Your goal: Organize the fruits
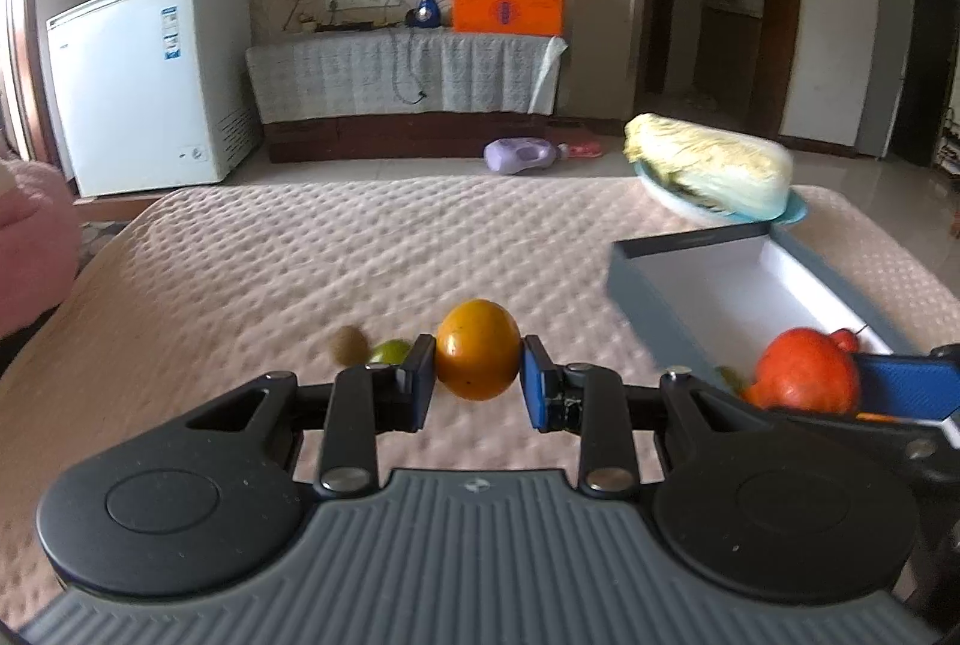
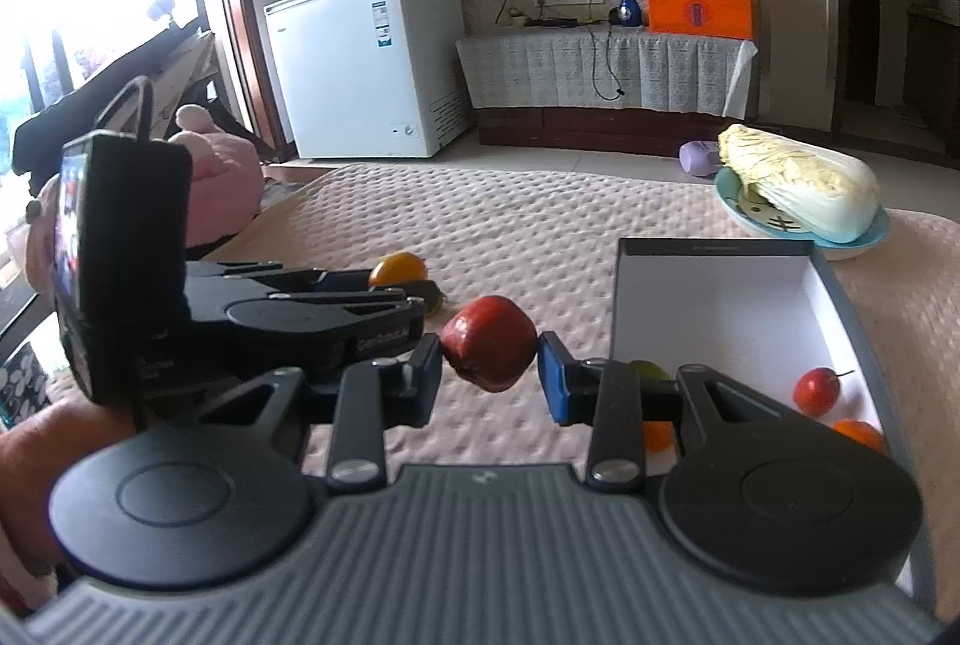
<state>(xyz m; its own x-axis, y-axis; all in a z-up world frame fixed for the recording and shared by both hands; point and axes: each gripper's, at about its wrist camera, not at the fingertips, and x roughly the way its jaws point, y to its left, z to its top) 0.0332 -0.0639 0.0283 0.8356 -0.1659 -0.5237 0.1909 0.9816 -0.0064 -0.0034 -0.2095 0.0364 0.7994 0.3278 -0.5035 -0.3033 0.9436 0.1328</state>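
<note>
Claws [image 1: 478,381] [image 2: 490,375]: two, one fruit each

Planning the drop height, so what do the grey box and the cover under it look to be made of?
Grey box: likely rigid cardboard, matte, going by its thin straight walls and plain white lining. Cover: soft quilted fabric, pinkish and matte, with a regular dimpled stitch pattern. It probably cushions a drop, though what lies beneath is hidden.

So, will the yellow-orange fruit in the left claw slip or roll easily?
The yellow-orange fruit looks smooth and glossy, so it may slip. The left claw pinches only its two sides. Being round, it would probably roll on the quilted cover if dropped.
</note>
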